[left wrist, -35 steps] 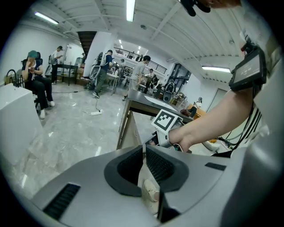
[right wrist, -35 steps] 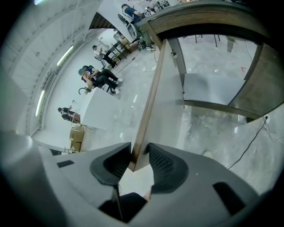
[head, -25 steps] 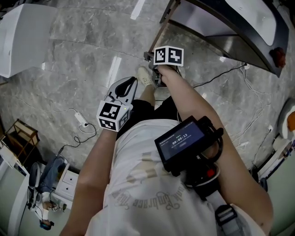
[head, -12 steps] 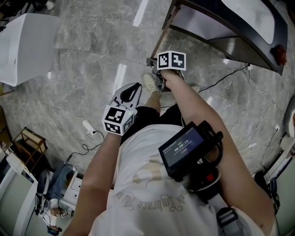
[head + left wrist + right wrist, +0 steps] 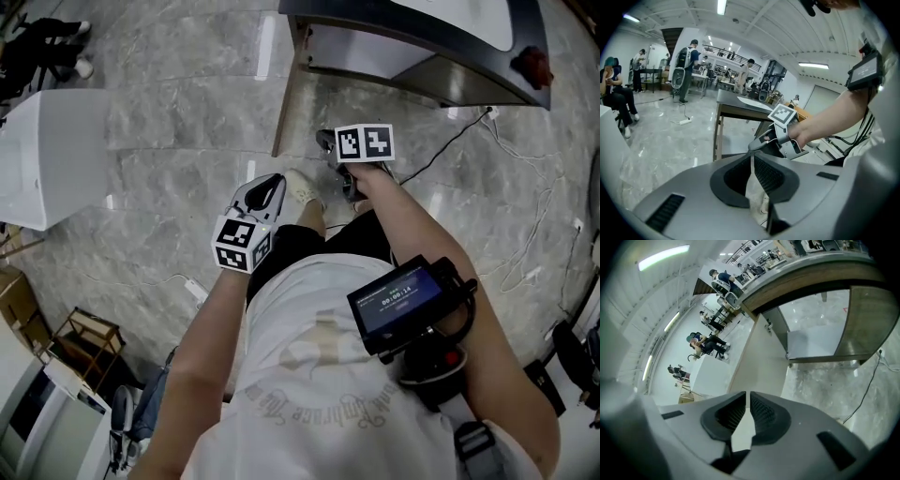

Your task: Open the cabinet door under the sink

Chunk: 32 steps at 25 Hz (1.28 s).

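The cabinet door under the sink stands swung wide open at the top centre of the head view. You see it edge-on as a brown board running from the cabinet down toward the middle of the frame. In the right gripper view the door is the pale panel left of centre. Beside it, the opened cabinet shows a light inner wall and the marble floor under its frame; no view shows anything stored inside. Your right gripper hangs just right of the door's free end, apart from it. Its tongs have just been closing and are now clenched with nothing between them, as the right gripper view shows. Your left gripper sits lower and left of centre, well clear of the door, and its tongs are also clenched and empty. Your shoe shows between the two grippers, and a black cable trails across the floor at right. A white box sits at the upper left.
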Each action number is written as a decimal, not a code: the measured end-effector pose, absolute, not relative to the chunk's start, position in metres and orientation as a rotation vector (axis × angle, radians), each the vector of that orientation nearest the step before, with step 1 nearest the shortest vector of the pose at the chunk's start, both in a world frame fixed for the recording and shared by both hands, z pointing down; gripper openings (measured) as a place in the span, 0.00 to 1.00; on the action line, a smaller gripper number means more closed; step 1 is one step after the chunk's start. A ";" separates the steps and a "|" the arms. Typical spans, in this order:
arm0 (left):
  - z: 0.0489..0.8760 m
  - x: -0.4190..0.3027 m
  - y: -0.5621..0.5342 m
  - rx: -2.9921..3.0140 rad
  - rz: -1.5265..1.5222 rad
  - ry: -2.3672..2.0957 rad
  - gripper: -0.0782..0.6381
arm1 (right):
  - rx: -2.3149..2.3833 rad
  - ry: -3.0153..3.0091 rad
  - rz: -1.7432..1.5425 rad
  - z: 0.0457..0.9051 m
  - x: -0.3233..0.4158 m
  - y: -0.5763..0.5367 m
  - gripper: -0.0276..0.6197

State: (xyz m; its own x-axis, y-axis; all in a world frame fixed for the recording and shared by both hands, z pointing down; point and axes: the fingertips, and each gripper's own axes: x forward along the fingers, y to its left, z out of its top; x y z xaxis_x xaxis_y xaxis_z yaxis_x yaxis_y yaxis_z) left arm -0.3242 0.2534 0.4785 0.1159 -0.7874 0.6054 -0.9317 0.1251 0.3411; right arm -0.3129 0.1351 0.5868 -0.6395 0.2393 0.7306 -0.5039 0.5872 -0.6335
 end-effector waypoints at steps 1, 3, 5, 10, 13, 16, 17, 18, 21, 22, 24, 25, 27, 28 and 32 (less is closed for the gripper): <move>0.479 -0.318 0.248 1.696 0.262 -1.678 0.15 | 0.224 -1.991 1.105 0.584 -0.300 0.127 0.10; 0.483 -0.316 0.242 1.710 0.263 -1.649 0.15 | 0.245 -2.017 1.083 0.579 -0.287 0.117 0.09; 0.487 -0.315 0.236 1.709 0.245 -1.627 0.15 | 0.263 -2.046 1.068 0.573 -0.274 0.106 0.09; 0.480 -0.269 0.187 1.676 0.216 -1.625 0.15 | 0.323 -2.118 1.139 0.539 -0.191 0.052 0.09; 0.478 -0.242 0.158 1.694 0.245 -1.610 0.15 | 0.321 -2.171 1.119 0.525 -0.148 0.026 0.09; 0.479 -0.231 0.142 1.714 0.275 -1.586 0.15 | 0.336 -2.217 1.022 0.516 -0.118 0.013 0.09; 0.478 -0.225 0.138 1.719 0.283 -1.579 0.15 | 0.339 -2.226 0.990 0.514 -0.106 0.011 0.09; 0.476 -0.217 0.132 1.724 0.292 -1.573 0.15 | 0.339 -2.236 0.964 0.511 -0.093 0.010 0.09; 0.471 -0.192 0.110 1.759 0.319 -1.560 0.15 | 0.350 -2.274 0.932 0.502 -0.057 0.000 0.08; 0.469 -0.186 0.101 1.775 0.329 -1.561 0.15 | 0.361 -2.288 0.933 0.500 -0.047 -0.006 0.08; 0.467 -0.177 0.084 1.801 0.360 -1.576 0.15 | 0.394 -2.312 0.938 0.496 -0.029 -0.020 0.08; 0.467 -0.174 0.078 1.804 0.374 -1.585 0.15 | 0.414 -2.322 0.939 0.495 -0.020 -0.026 0.08; 0.468 -0.170 0.068 1.789 0.381 -1.596 0.15 | 0.448 -2.338 0.935 0.494 -0.001 -0.035 0.08; 0.469 -0.167 0.062 1.779 0.376 -1.601 0.15 | 0.461 -2.344 0.927 0.494 0.008 -0.039 0.08; 0.469 -0.156 0.039 1.749 0.372 -1.621 0.15 | 0.501 -2.372 0.919 0.496 0.035 -0.059 0.08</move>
State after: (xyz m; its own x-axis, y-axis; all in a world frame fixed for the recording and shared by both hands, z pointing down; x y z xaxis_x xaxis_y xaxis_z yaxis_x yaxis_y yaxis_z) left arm -0.1562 0.0393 0.4689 0.1703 -0.7476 0.6419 -0.9527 0.0416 0.3012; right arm 0.0354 -0.0585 0.4955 -0.7841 -0.1429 0.6039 -0.5126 0.6978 -0.5003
